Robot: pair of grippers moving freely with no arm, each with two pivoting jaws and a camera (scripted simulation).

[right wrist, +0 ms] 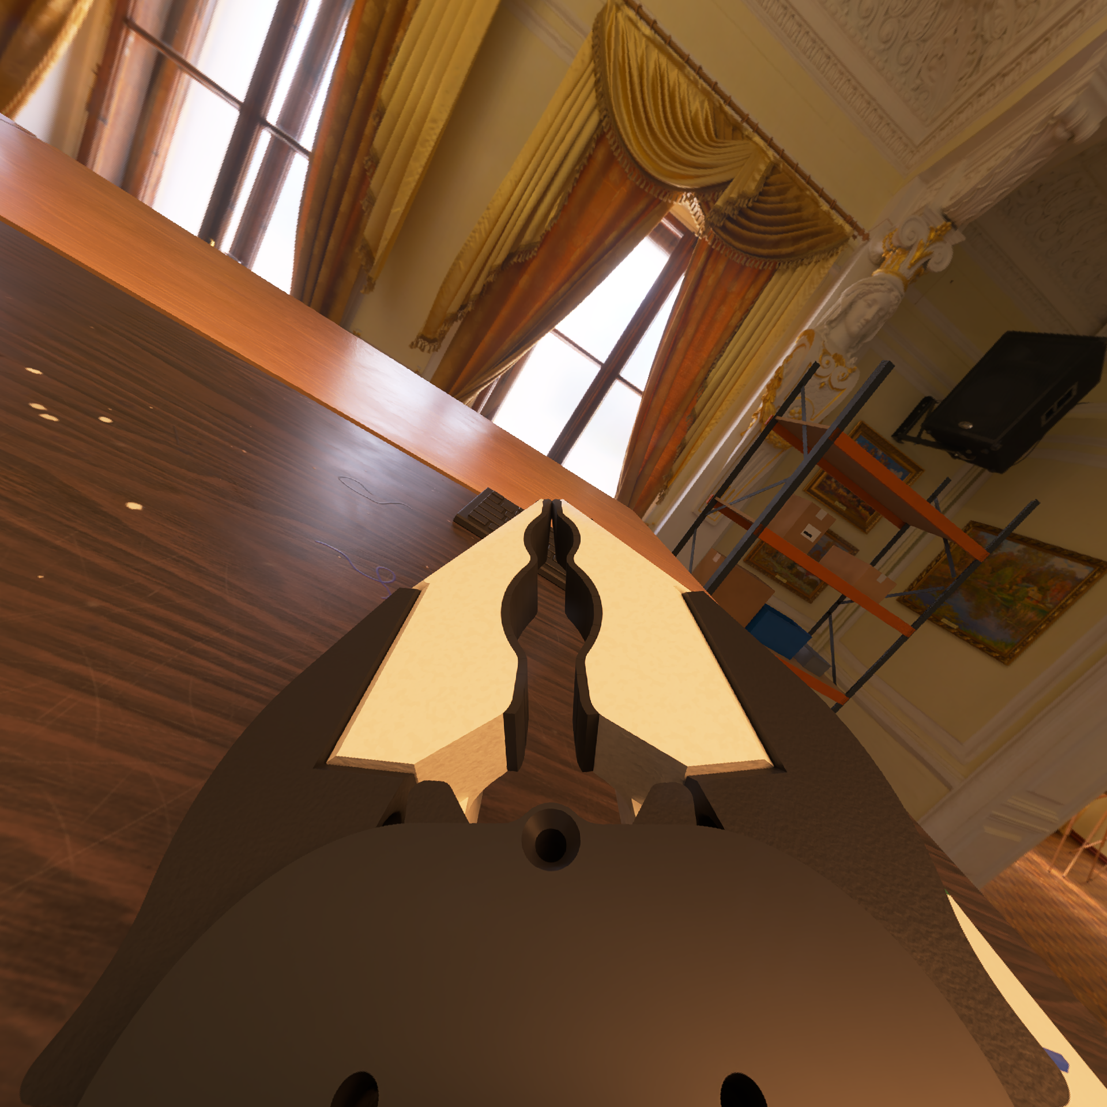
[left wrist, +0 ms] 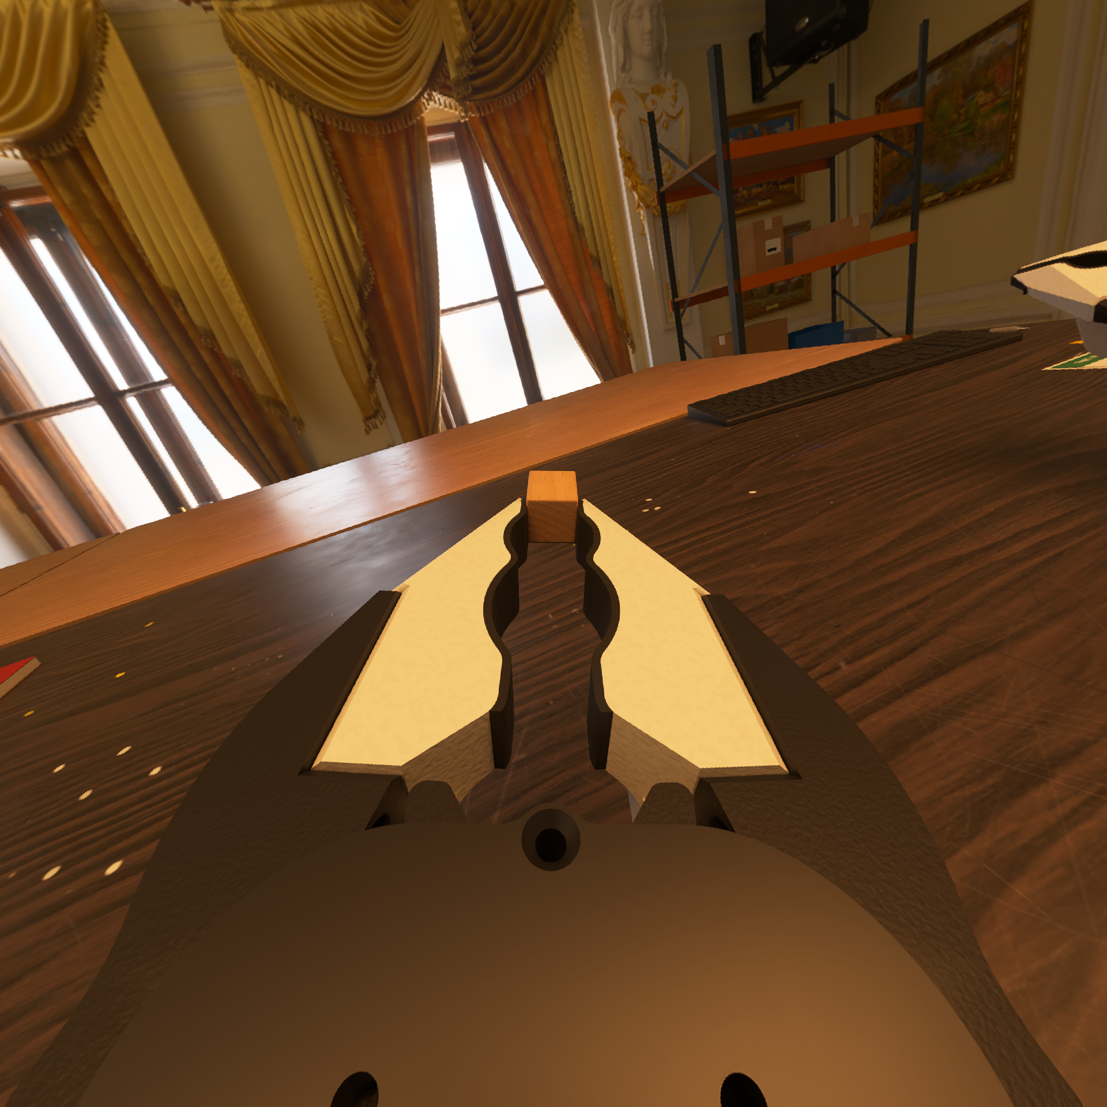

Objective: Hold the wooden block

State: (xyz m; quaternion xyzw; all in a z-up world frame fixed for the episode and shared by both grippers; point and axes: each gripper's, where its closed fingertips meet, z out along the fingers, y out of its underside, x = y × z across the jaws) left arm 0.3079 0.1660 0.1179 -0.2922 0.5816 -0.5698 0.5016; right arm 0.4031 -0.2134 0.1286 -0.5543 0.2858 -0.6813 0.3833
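The wooden block (left wrist: 552, 500) is a small light-brown cube, seen in the left wrist view. My left gripper (left wrist: 552, 522) is shut on it. The two cream fingertips (left wrist: 590, 521) press its left and right sides, and its top stands proud of the tips. The dark wooden table (left wrist: 838, 569) lies under it. My right gripper (right wrist: 552, 508) is shut with its tips together and nothing between them, over the same dark table (right wrist: 180, 539). The block does not show in the right wrist view.
A black keyboard (left wrist: 850, 371) lies at the far right of the table; it also shows in the right wrist view (right wrist: 488, 512) just beyond the tips. A red book (left wrist: 15, 671) sits at the left edge. A cream and black object (left wrist: 1066, 281) juts in at the right. A metal shelf rack (left wrist: 791, 197) stands behind.
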